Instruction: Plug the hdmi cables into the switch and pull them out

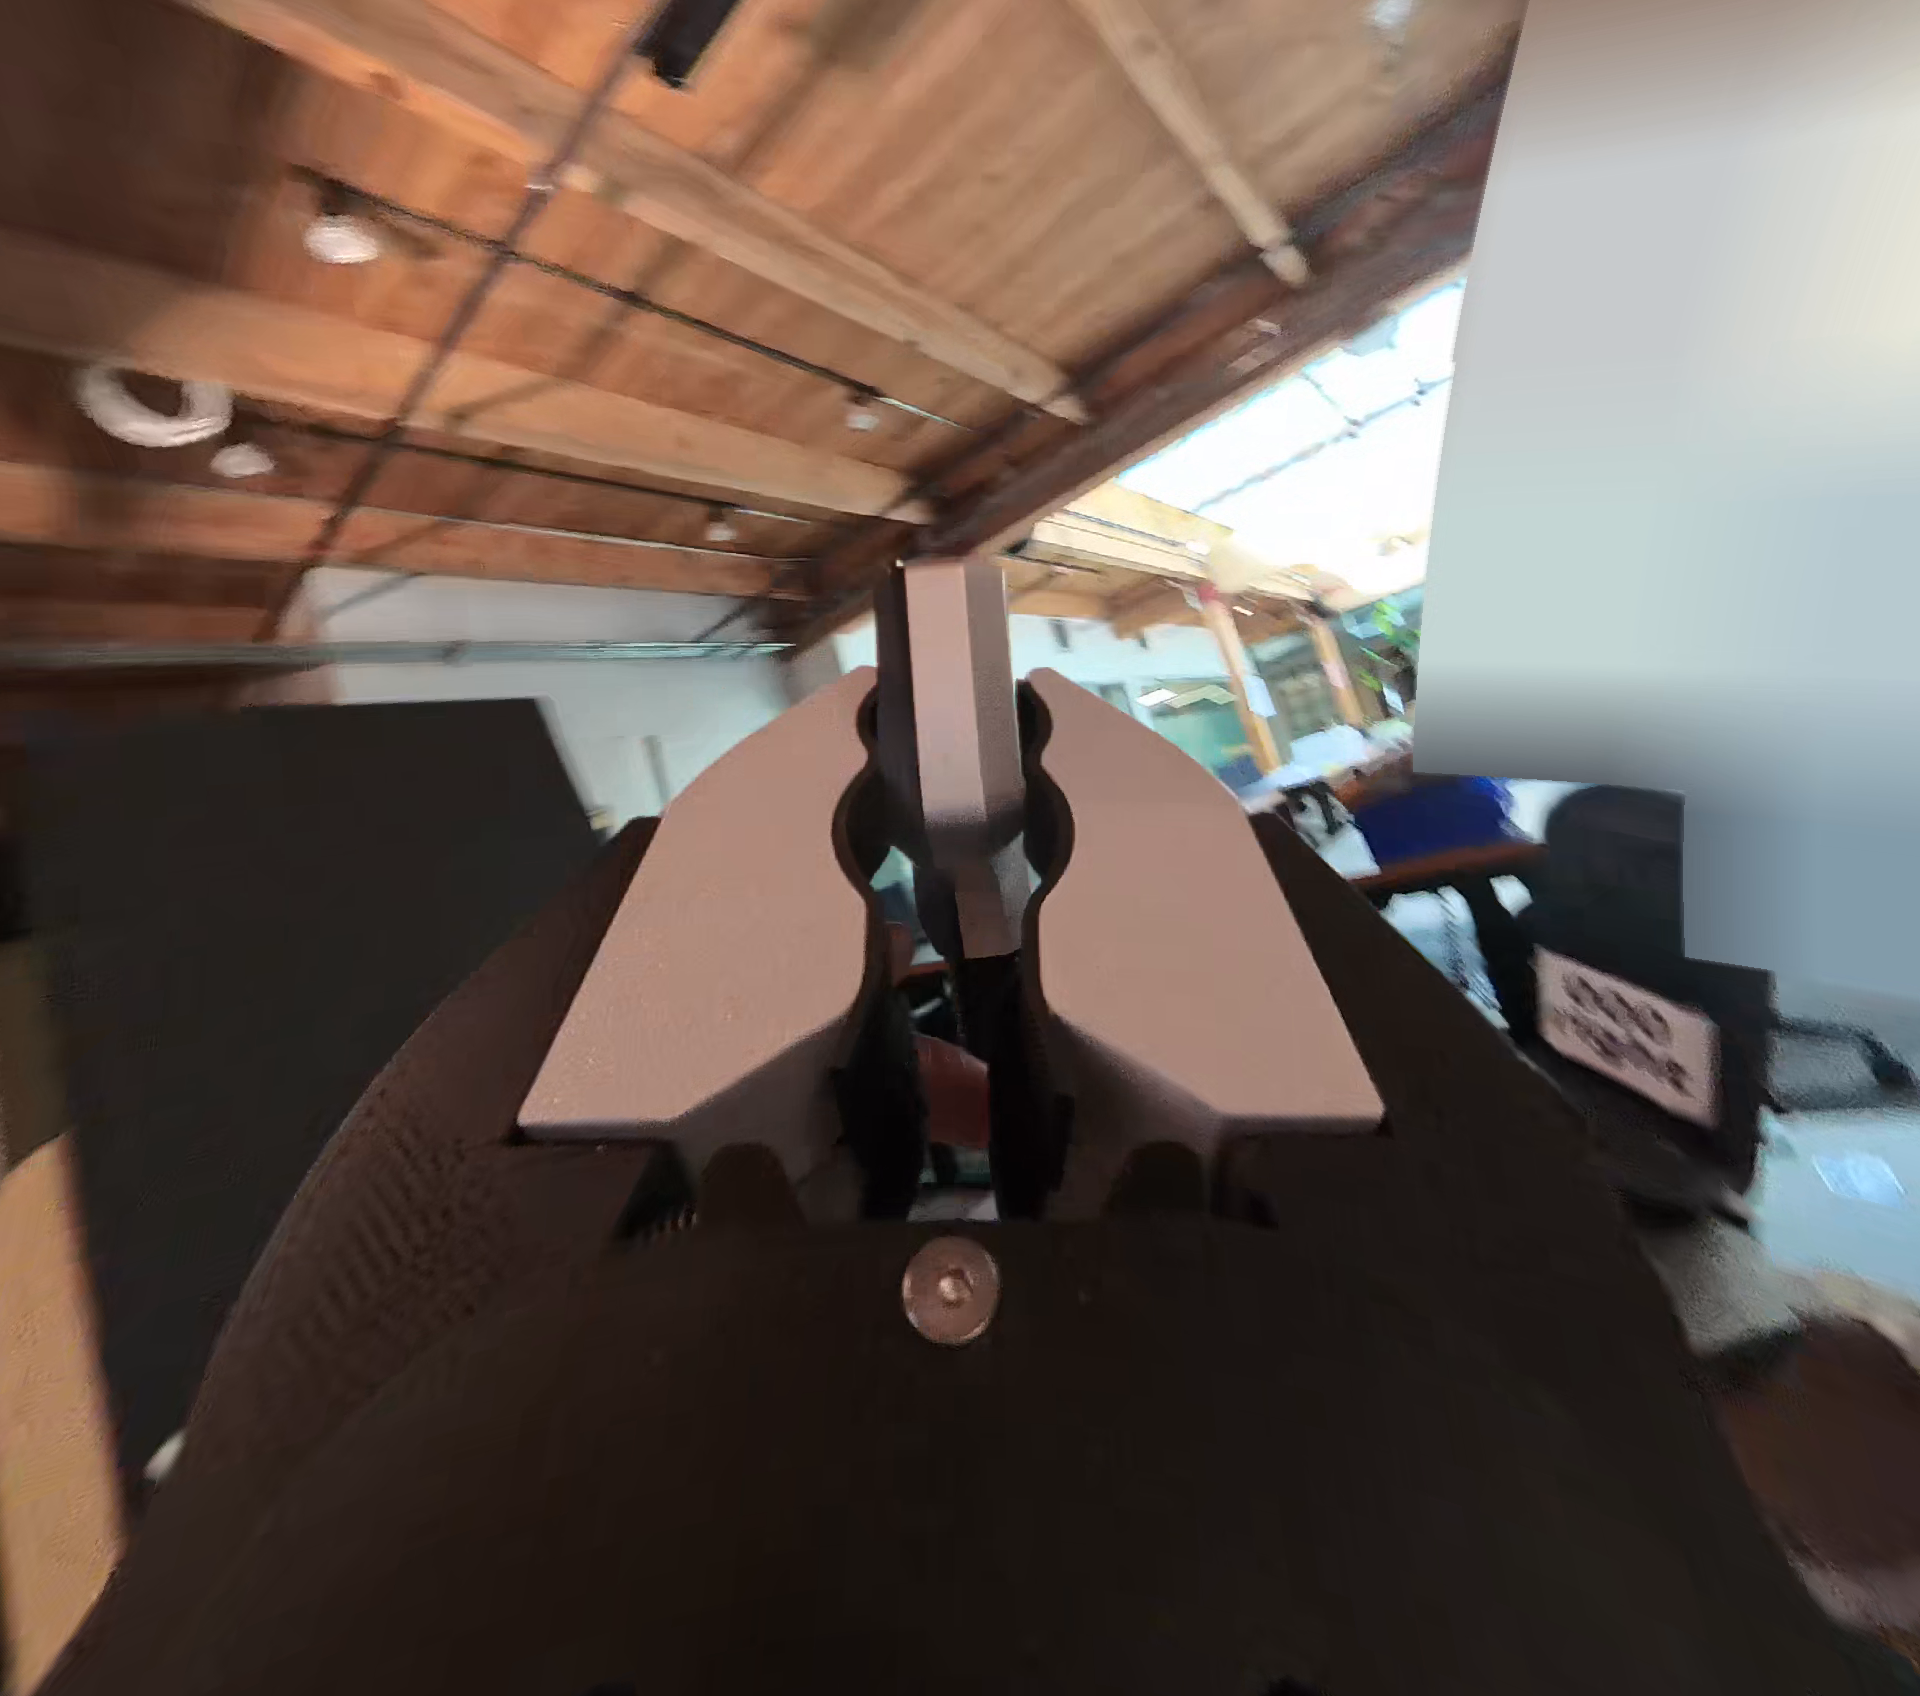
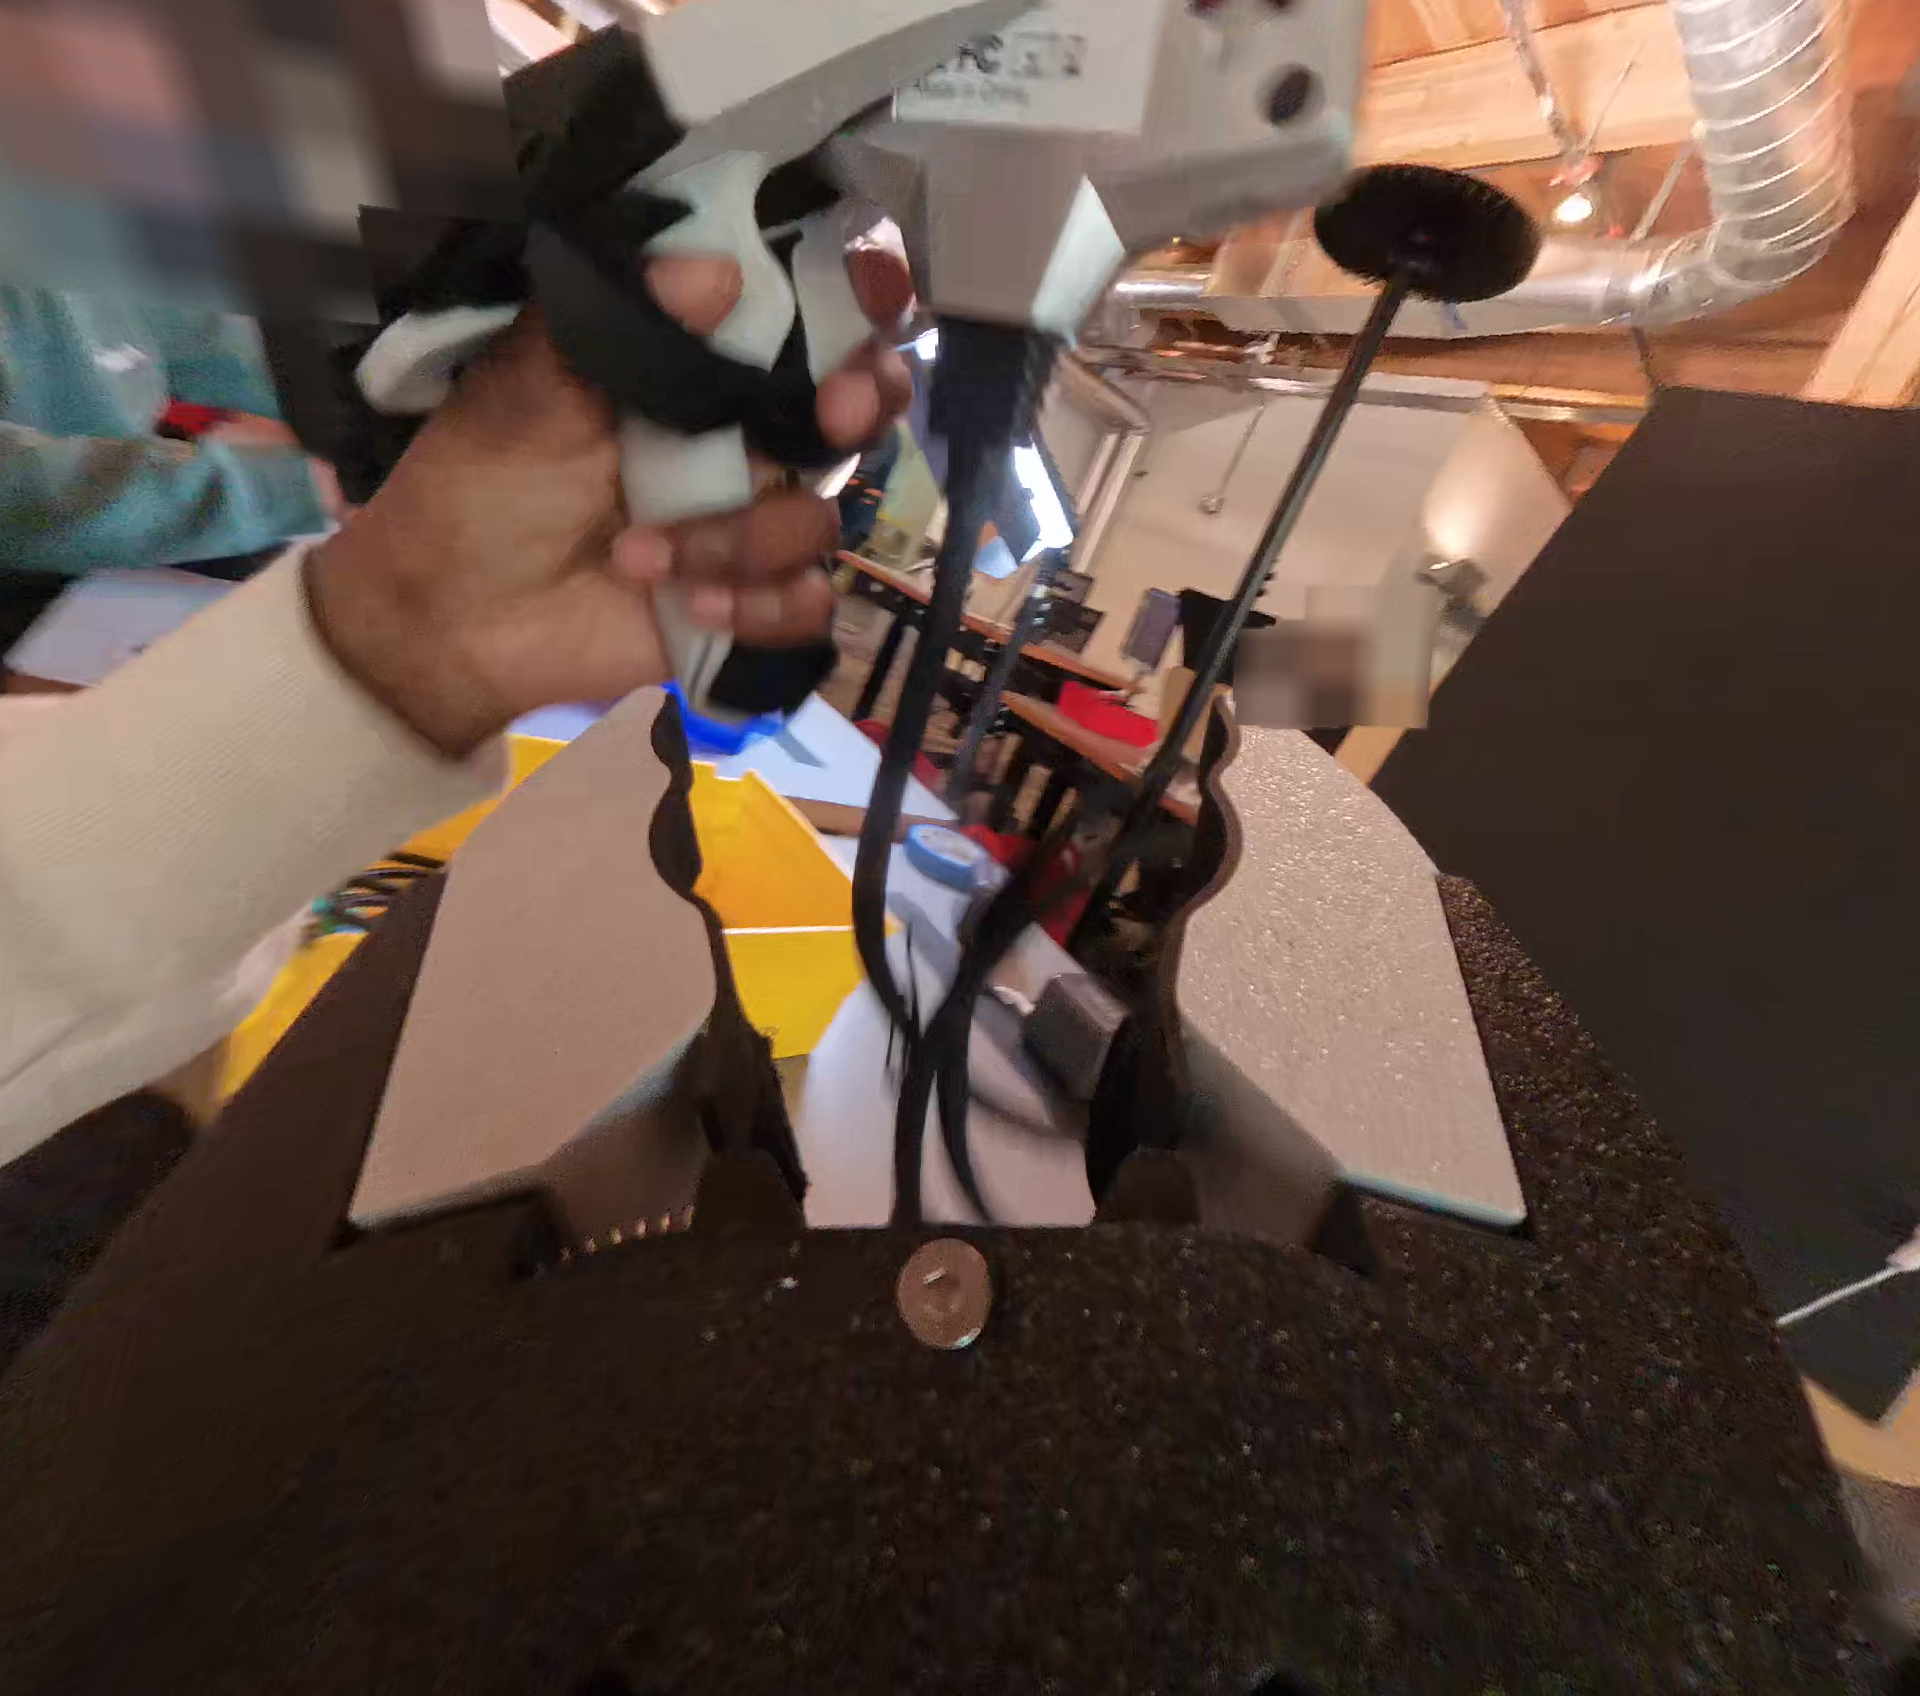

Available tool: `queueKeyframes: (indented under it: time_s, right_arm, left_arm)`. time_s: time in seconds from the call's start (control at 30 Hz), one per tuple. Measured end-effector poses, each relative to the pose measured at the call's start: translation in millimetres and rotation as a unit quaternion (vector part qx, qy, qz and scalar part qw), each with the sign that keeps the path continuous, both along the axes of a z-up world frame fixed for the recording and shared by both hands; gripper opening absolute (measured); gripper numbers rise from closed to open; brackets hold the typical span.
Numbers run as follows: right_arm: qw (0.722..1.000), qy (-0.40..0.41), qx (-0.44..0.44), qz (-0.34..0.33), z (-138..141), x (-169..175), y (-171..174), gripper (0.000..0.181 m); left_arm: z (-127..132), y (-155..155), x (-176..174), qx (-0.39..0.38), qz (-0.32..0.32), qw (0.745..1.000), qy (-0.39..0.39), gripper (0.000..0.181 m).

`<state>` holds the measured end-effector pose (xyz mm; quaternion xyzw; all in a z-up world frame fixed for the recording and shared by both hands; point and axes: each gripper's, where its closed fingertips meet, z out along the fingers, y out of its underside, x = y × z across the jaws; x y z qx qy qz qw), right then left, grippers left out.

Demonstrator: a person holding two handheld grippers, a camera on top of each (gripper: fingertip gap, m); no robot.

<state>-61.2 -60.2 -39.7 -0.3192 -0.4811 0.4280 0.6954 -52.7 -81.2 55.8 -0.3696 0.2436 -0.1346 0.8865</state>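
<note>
- Gripping the grey switch (image 1: 951, 753) edge-on, the left gripper (image 1: 948, 799) has its two fingers closed narrow against the switch's sides, and points up toward a wooden ceiling (image 1: 623, 192).
- To the left of those fingers in the left wrist view stands a dark panel (image 1: 291, 971); to the right, blurred desks and a black chair (image 1: 1610, 867).
- In the right wrist view, far left, a hand (image 2: 540, 524) in a cream sleeve (image 2: 177, 815) grasps the handle of the left gripper, held high.
- Right of the hand, the switch (image 2: 1226, 36) shows its flat underside, pinched between that gripper's grey fingers (image 2: 831, 36).
- One black hdmi cable (image 2: 925, 711) is plugged into the switch's lower end and hangs down between the right gripper's fingers.
- Just right of it, a thin black rod with a round black disc (image 2: 1423, 233) on top slants across beneath the switch; what it belongs to cannot be told.
- The right gripper (image 2: 945, 773) has its fingers spread wide, holding nothing; the cable passes through the gap.
- Below, a yellow bin (image 2: 779, 898) sits on the table (image 2: 852, 1116), with a grey plug (image 2: 1075, 1038) lying to its right.
</note>
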Motion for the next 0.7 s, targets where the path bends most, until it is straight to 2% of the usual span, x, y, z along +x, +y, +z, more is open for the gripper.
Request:
queueKeyframes:
  time_s: [0.1, 0.17, 0.23, 0.3, 0.37, 0.43, 0.53, 0.6, 0.7]
  right_arm:
    - [0.999, 0.041, 0.032, 0.002, 3.8, -1.0, 2.5, 0.087]
    - [0.994, 0.047, 0.098, 0.015, -8.3, 9.2, -1.3, 0.055]
    - [0.984, 0.059, 0.160, 0.051, -20.8, 21.0, -14.0, 0.029]
    - [0.986, 0.040, 0.151, 0.063, -31.3, 22.2, -10.4, 0.021]
    - [0.988, 0.017, 0.132, 0.078, -39.9, 20.5, -5.4, 0.018]
    - [0.991, -0.003, 0.120, 0.066, -47.7, 18.6, 5.5, 0.018]
    - [0.992, 0.002, 0.116, 0.057, -51.3, 22.5, 16.2, 0.017]
    - [0.989, -0.002, 0.139, 0.046, -53.8, 23.6, 18.6, 0.016]
    - [0.984, -0.014, 0.176, 0.022, -59.6, 20.5, 19.1, 0.017]
  left_arm:
    - [-44.4, 5.3, 54.9, 0.025, -0.091, 0.986, 0.138, 0.022]
    - [-63.8, -3.4, 67.7, 0.016, -0.186, 0.967, 0.171, 0.021]
    - [-79.6, -4.8, 70.8, -0.013, -0.242, 0.950, 0.196, 0.022]
    - [-88.4, 0.6, 70.2, -0.030, -0.257, 0.945, 0.198, 0.023]
    - [-94.9, 10.1, 66.4, -0.050, -0.245, 0.947, 0.200, 0.024]
    - [-99.6, 23.6, 55.5, -0.062, -0.185, 0.957, 0.213, 0.032]
    - [-101.6, 29.4, 37.7, -0.076, -0.112, 0.961, 0.240, 0.055]
    - [-100.7, 25.1, 33.8, -0.083, -0.097, 0.960, 0.250, 0.064]
    - [-103.9, 20.5, 39.0, -0.076, -0.077, 0.953, 0.284, 0.066]
